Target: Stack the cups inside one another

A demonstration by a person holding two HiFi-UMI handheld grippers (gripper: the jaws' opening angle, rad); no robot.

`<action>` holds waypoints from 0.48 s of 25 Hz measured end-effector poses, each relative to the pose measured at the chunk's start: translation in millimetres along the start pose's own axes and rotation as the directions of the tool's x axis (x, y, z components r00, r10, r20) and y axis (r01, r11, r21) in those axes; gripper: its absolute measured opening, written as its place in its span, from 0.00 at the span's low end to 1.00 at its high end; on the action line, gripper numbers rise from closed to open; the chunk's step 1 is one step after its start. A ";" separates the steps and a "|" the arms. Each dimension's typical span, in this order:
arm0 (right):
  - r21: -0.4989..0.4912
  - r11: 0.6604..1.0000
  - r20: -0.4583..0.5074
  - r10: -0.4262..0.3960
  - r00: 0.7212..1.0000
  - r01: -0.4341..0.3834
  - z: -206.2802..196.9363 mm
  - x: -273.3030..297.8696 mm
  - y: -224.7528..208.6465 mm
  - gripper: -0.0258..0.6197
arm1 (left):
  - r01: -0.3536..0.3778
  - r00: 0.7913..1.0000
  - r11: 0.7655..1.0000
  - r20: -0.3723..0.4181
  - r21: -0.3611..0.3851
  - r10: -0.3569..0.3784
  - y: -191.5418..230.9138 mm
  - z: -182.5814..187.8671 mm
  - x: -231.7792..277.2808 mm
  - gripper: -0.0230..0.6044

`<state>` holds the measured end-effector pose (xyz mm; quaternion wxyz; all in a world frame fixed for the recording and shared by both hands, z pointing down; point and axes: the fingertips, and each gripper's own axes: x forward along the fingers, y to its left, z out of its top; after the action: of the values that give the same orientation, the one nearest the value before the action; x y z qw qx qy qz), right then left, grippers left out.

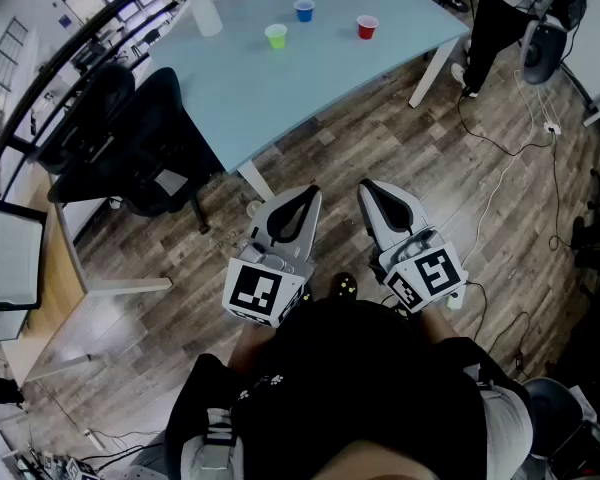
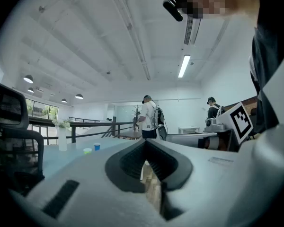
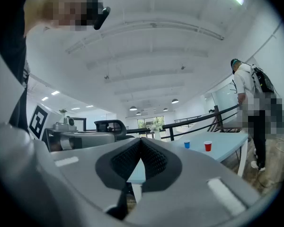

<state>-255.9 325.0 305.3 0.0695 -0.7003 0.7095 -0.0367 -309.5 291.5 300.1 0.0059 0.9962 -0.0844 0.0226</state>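
A person stands on a wood-plank floor (image 1: pixel 360 138), seen from above, and holds a 2-jaw gripper in each hand close to the body. The left gripper (image 1: pixel 308 198) and the right gripper (image 1: pixel 368 190) sit side by side, not touching, both aimed level toward 12 o'clock. Each claw is pressed together at its tips, with nothing pinched between the pads.

At 12 o'clock, well apart from both grippers, is a pale blue table (image 1: pixel 280 98). 3 small cups stand upright on it, all separate. The green cup (image 1: pixel 276 35) is at 11 o'clock, the blue cup (image 1: pixel 303 10) is beyond it at 12 o'clock, and the red cup (image 1: pixel 367 27) is at 1 o'clock. A white vase (image 1: pixel 206 15) stands on the table farther toward 10 o'clock. Black office chairs (image 1: pixel 155 148) sit off the table's edge at 9 o'clock. A second person (image 1: pixel 500 8) stands past the table at 2 o'clock.

No cup is nested yet, so the stacking appears not to have begun. The cups look like thin plastic party cups. They are probably very light, easy to tip or skid on the smooth tabletop, and their walls would likely buckle under a hard squeeze. A gentle pinch of the rim wall seems the safest hold, with 1 pad inside and 1 outside. Their tapered shape should let them drop into one another.
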 end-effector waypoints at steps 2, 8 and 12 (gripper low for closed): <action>0.018 1.000 0.005 0.001 1.000 -0.001 -1.0 -2.1 -1.4 0.06 | 0.000 1.000 1.000 -0.004 0.001 0.000 -2.2 -1.6 0.5 0.02; 0.032 0.999 0.013 0.008 1.000 -0.009 0.2 -2.4 -6.7 0.06 | -0.005 1.000 1.000 -0.010 0.000 0.005 -3.9 -2.4 3.3 0.02; 0.040 0.999 0.023 0.012 1.000 -0.013 2.8 -4.7 -11.9 0.06 | -0.013 1.000 1.000 -0.010 -0.001 0.013 -6.4 -2.4 6.0 0.02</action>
<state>-243.6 329.6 304.5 0.0919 -0.6945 0.7123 -0.0427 -302.6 296.8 302.7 0.0069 0.9955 -0.0909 0.0274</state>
